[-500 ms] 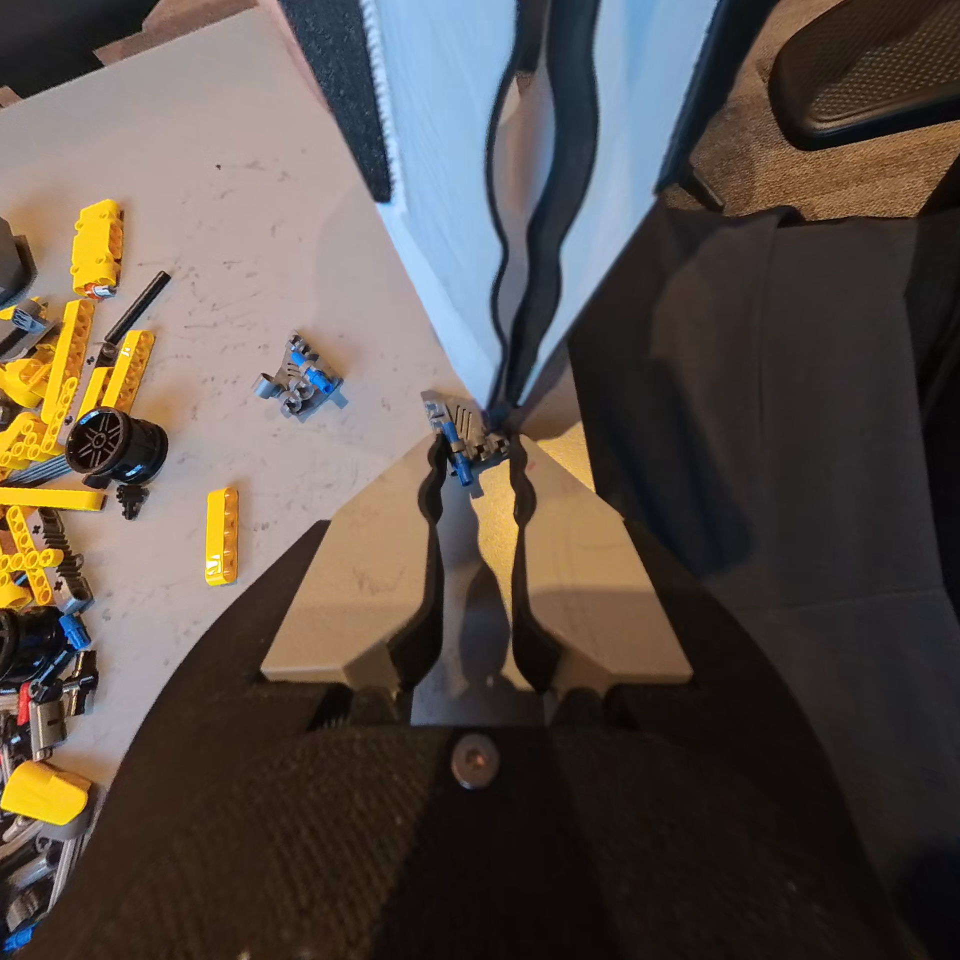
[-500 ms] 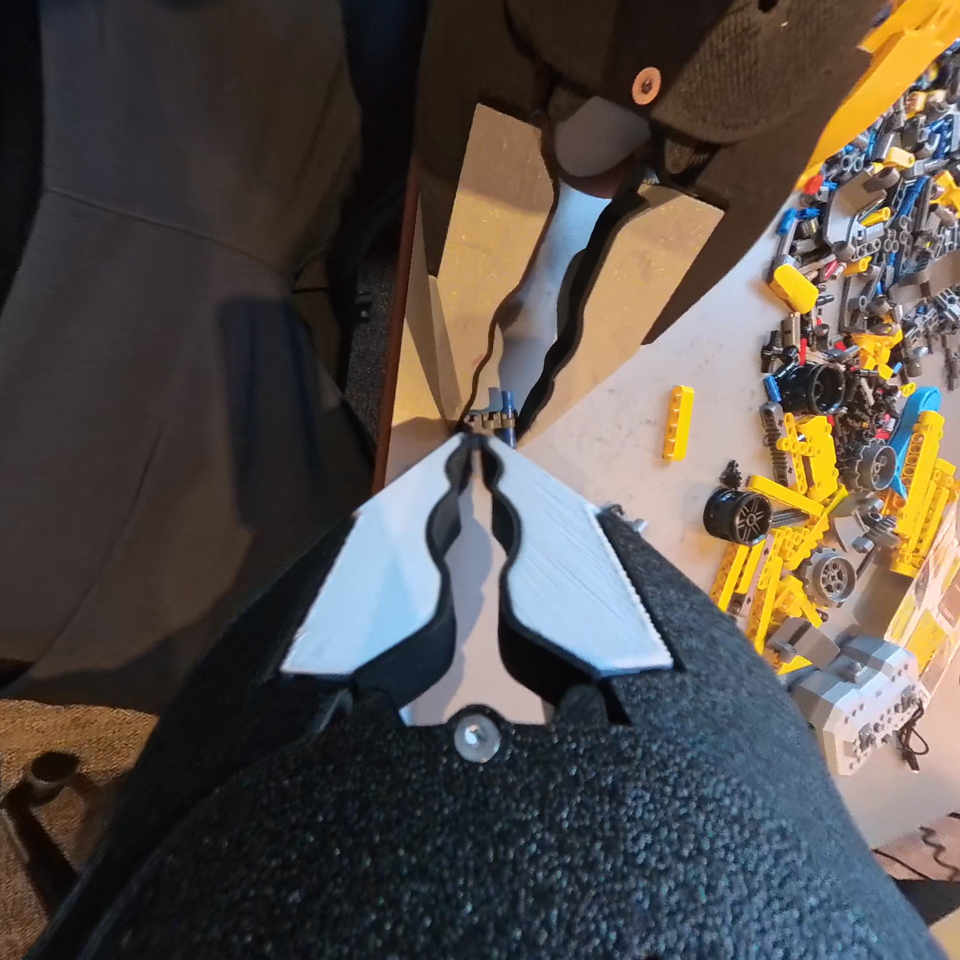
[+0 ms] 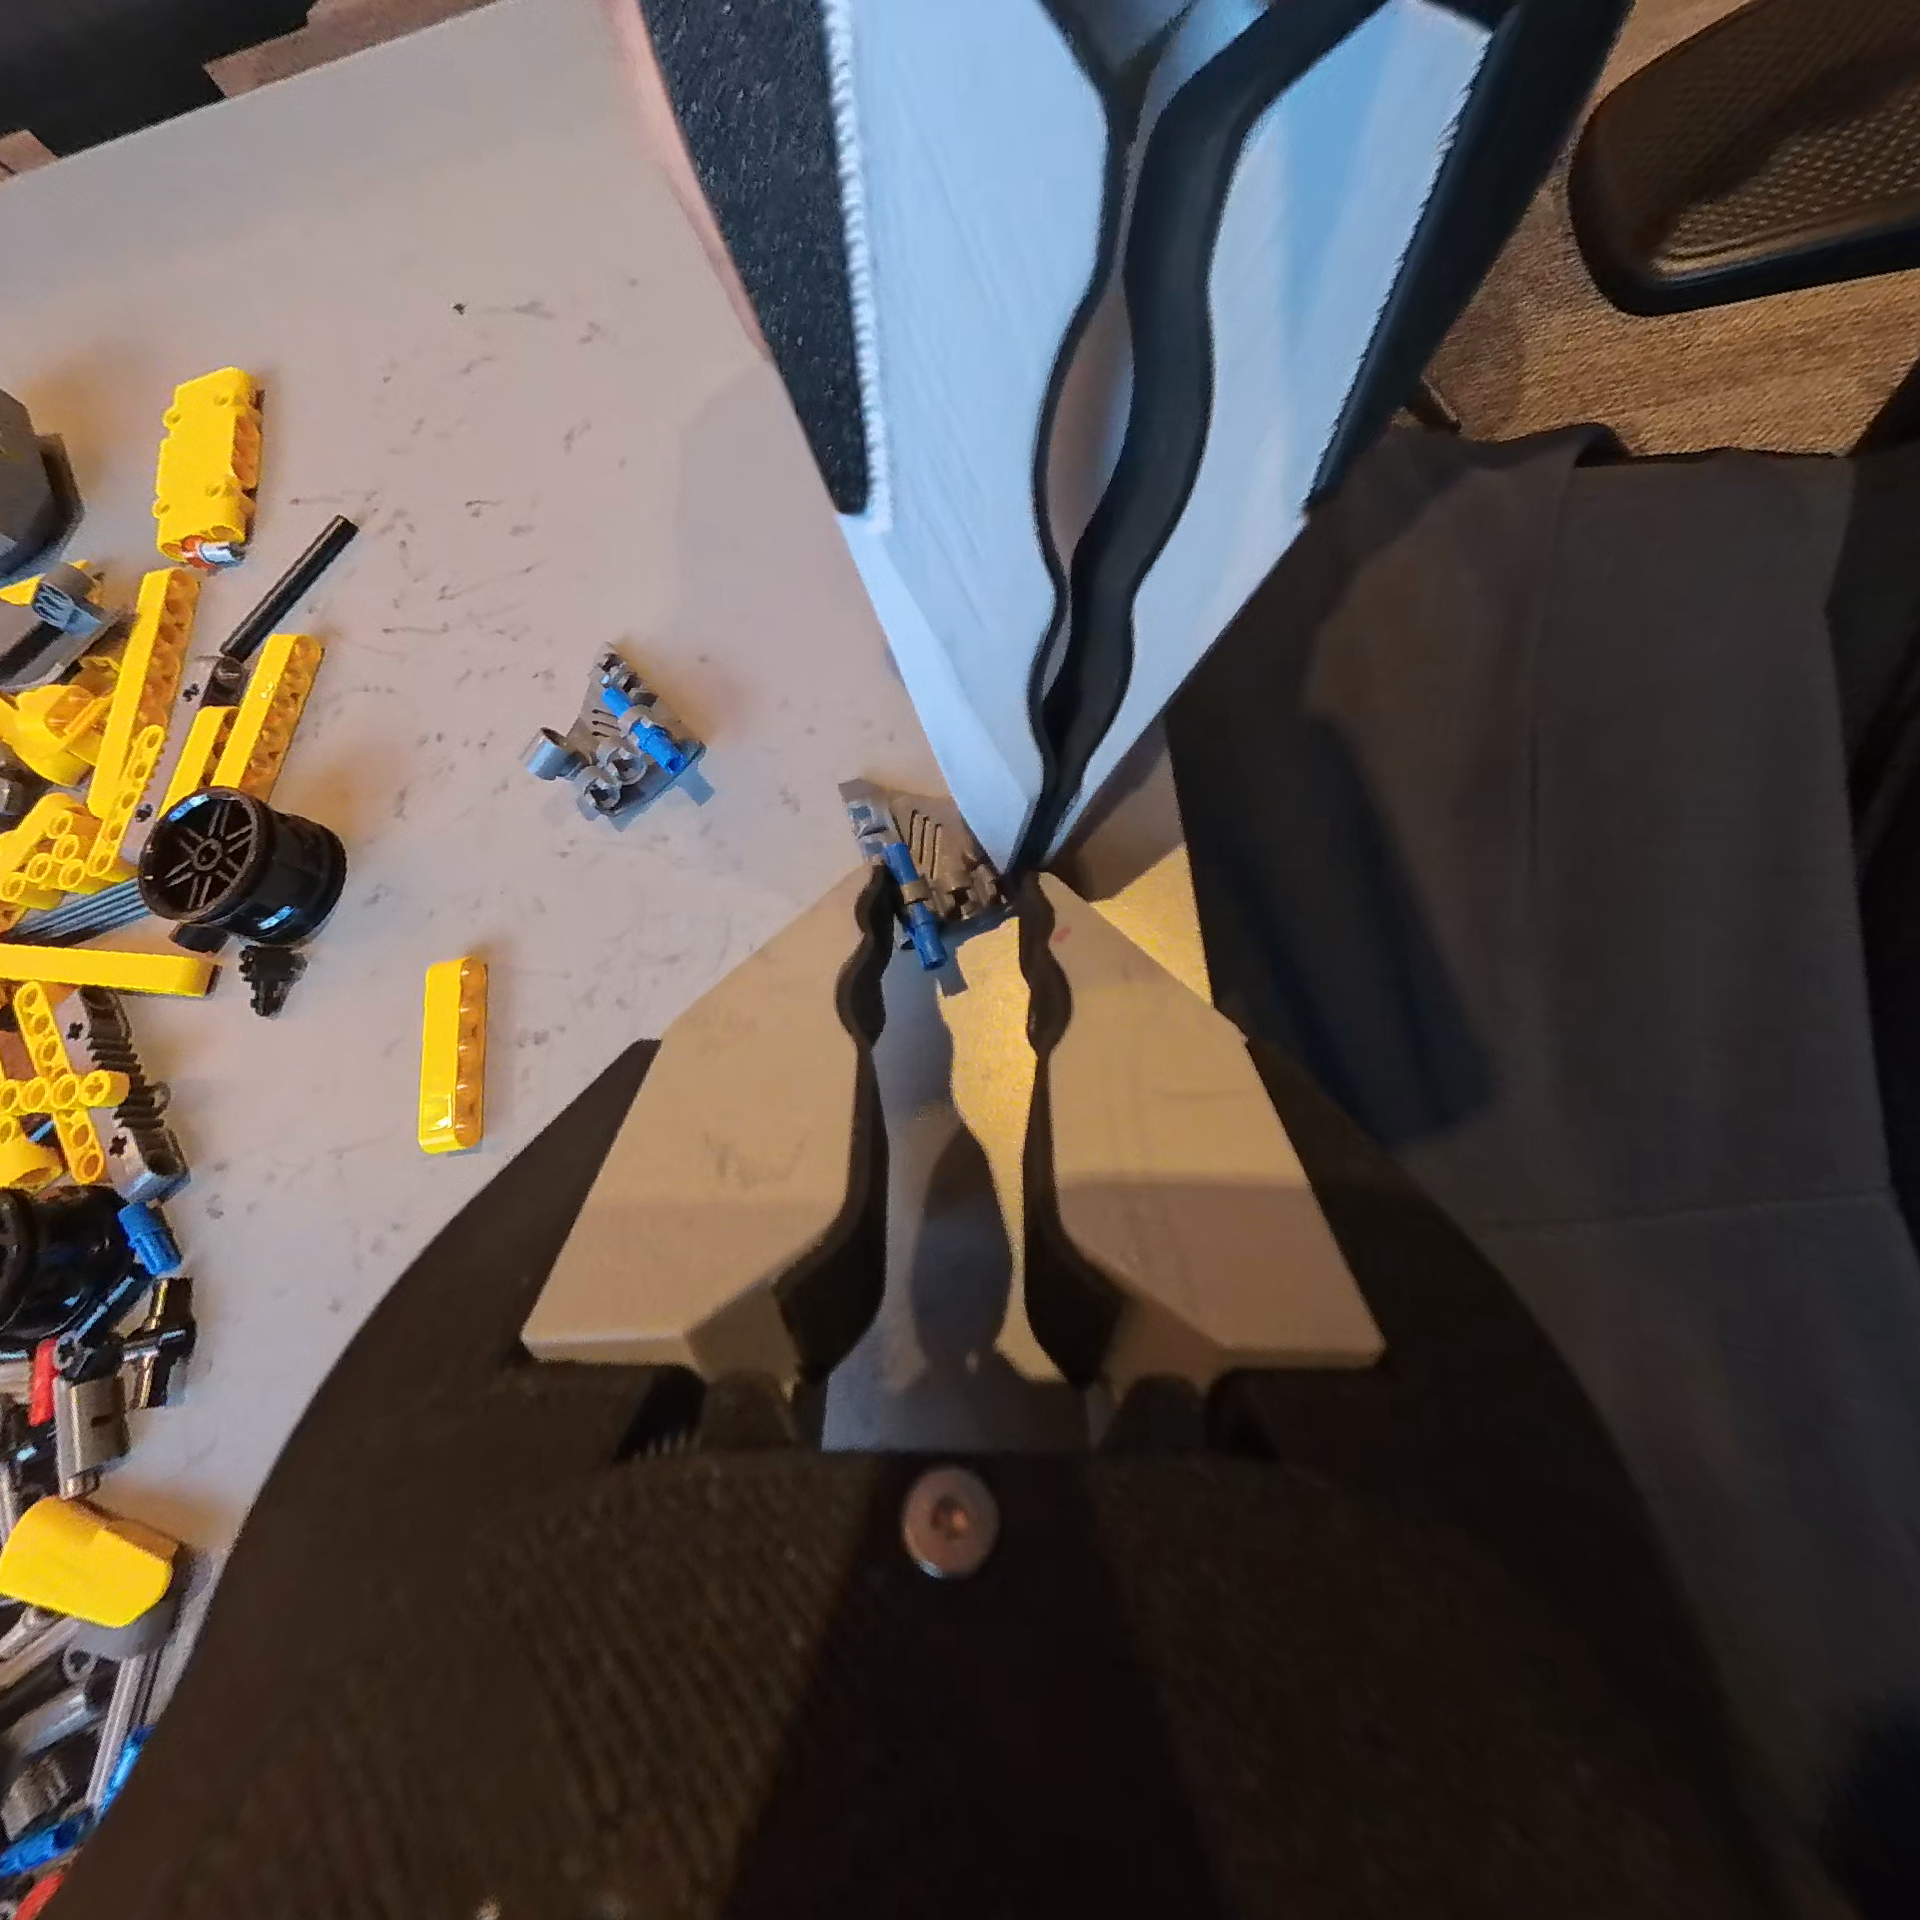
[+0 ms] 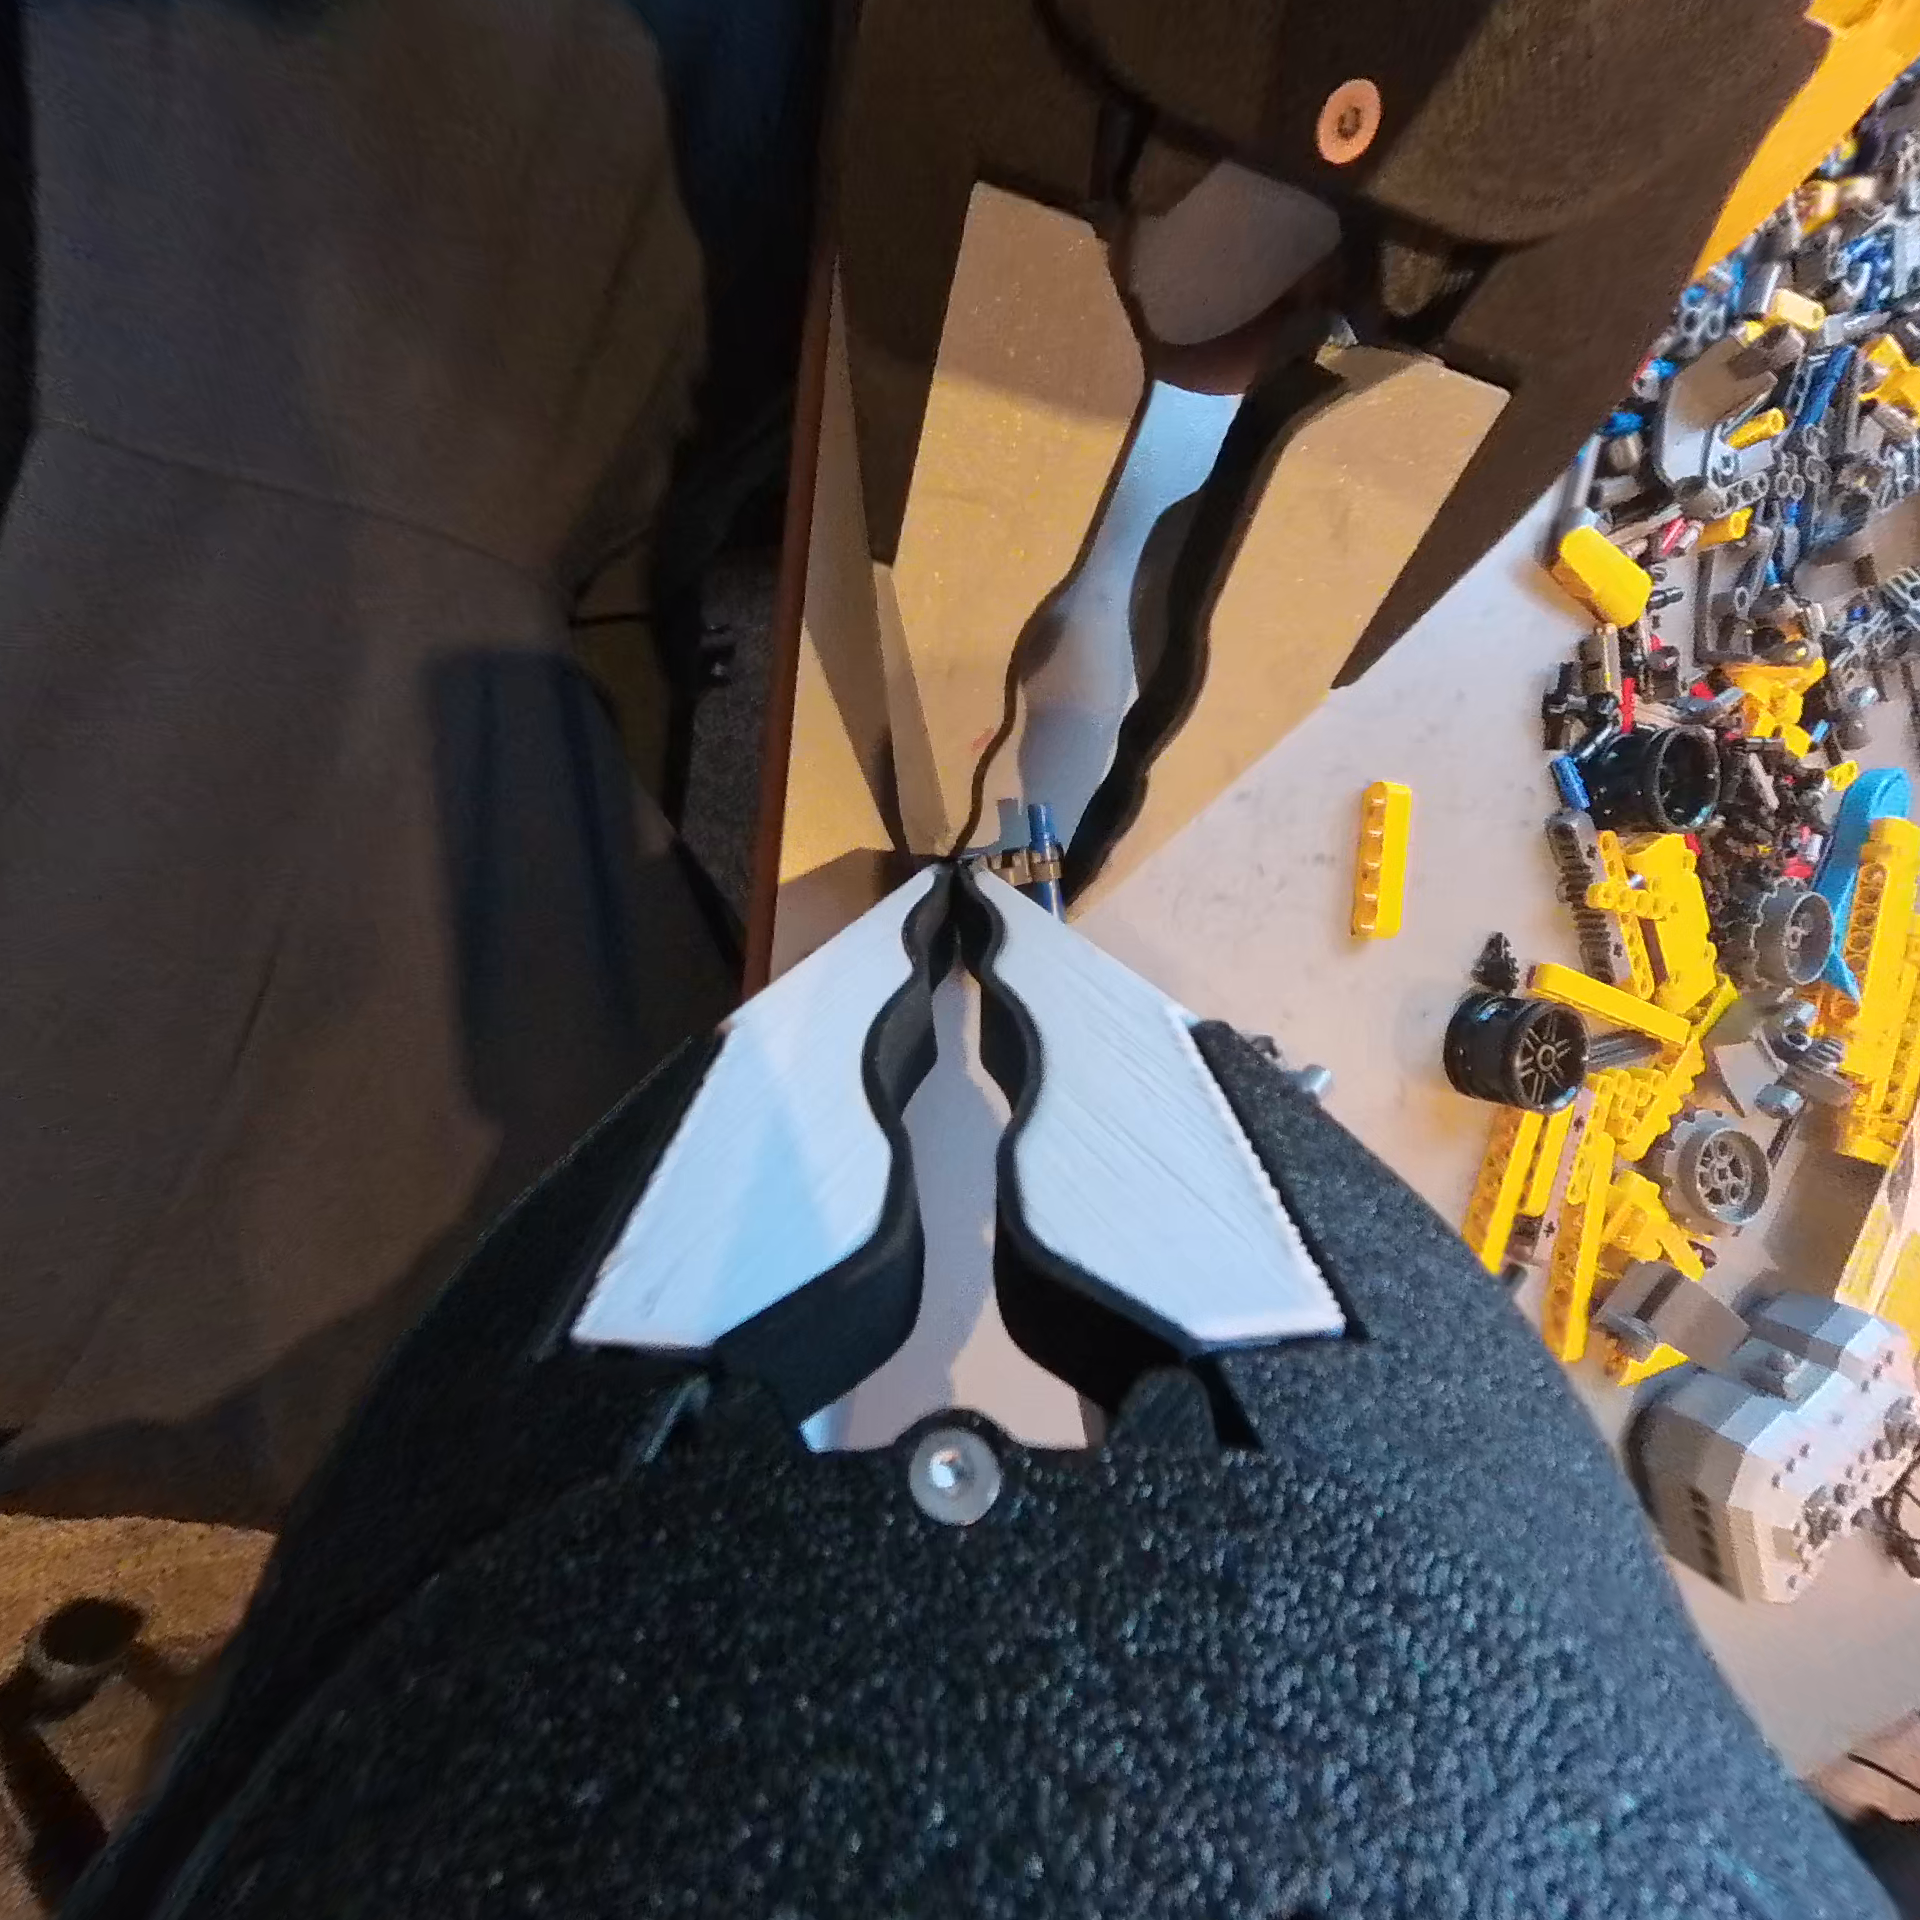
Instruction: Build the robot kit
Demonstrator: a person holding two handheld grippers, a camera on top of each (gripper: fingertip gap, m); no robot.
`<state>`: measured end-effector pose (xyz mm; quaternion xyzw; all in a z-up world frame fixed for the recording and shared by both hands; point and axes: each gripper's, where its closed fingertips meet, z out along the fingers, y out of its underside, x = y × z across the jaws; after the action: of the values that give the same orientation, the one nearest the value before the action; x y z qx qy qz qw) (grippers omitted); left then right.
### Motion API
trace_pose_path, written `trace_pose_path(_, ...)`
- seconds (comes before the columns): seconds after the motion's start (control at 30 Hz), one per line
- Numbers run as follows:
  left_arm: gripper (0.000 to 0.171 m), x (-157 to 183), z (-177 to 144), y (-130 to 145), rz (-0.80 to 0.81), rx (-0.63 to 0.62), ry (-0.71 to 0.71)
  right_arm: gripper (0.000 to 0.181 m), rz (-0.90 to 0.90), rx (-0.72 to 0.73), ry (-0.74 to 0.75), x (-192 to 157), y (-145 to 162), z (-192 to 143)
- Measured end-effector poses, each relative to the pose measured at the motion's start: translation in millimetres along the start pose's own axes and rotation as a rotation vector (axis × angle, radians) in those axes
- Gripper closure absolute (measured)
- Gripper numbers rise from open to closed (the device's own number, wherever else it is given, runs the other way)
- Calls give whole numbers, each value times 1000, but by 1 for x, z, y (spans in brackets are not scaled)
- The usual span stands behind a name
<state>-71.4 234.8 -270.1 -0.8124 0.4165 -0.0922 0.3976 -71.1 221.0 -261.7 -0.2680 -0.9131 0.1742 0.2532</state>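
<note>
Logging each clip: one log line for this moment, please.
left claw: holds grey-blue brick assembly | right claw: shut, pinching its corner | place: table edge | nearby: second grey assembly, yellow beam

- The left gripper (image 3: pixel 951 894) and the right gripper (image 3: pixel 1023 873) meet tip to tip over the table's near edge (image 3: pixel 1153 904).
- A small pinned assembly (image 3: pixel 920 862) sits between the left gripper's tips, touching the tips of the right one, whose tips are pressed together.
- A second small assembly (image 3: pixel 623 753) lies on the table left of the first, apart from it.
- A short beam (image 3: pixel 454 1055) lies alone, nearer the left gripper's body.
- A wheel (image 3: pixel 239 868) lies farther left, at the edge of a heap of parts (image 3: pixel 73 831).
- In the right wrist view, that heap (image 4: pixel 1714 935) lies to the right, with a blocky built unit (image 4: pixel 1766 1444) nearest the camera.
- A person's lap (image 3: pixel 1610 935) lies beyond the table edge.
</note>
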Motion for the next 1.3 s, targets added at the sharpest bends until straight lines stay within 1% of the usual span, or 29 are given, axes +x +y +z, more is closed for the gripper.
trace_pose_path(0.07,149,0,1,0,2,-1,-5,181,52,25,8,1,-1,-2)
trace_pose_path(0.1,148,0,1,-1,1,-1,-7,181,108,56,1,0,-2,-3)
trace_pose_path(0.17,148,0,1,-1,-1,-2,-11,181,240,157,-1,-1,-6,-10)
trace_pose_path(0.2,148,0,0,0,-5,-3,-14,177,303,201,22,1,-6,-14)
trace_pose_path(0.23,148,-1,1,0,-16,-5,-20,164,361,229,58,4,-3,-18)
trace_pose_path(0.27,148,-2,0,0,-31,-9,-34,159,410,247,94,5,1,-20)
trace_pose_path(0.37,149,-4,0,1,-79,-18,-50,156,493,276,211,4,13,-24)
trace_pose_path(0.43,149,-4,0,1,-127,-23,-54,154,532,293,251,1,16,-24)
trace_pose_path(0.53,149,-6,-1,2,-214,-36,-89,153,562,297,295,-2,19,-22)
trace_pose_path(0.63,148,-9,-3,5,-245,-49,-148,152,608,283,305,-3,24,-17)
trace_pose_path(0.73,139,-10,-5,7,-292,-53,-176,147,688,312,270,-4,23,-14)
trace_pose_path(0.8,132,-7,-8,8,-307,-54,-184,148,696,325,289,-2,21,-15)
trace_pose_path(0.9,126,-3,-15,14,-321,-58,-205,148,690,338,304,-2,18,-19)
trace_pose_path(1.03,125,8,-31,26,-366,-34,-231,147,709,347,320,-2,23,-23)
trace_pose_path(1.17,125,21,-49,39,-414,3,-268,147,739,353,323,0,26,-20)
trace_pose_path(1.23,125,31,-55,40,-412,21,-271,147,727,350,325,1,24,-17)
trace_pose_path(1.3,125,43,-59,37,-375,41,-271,147,718,346,321,2,20,-14)
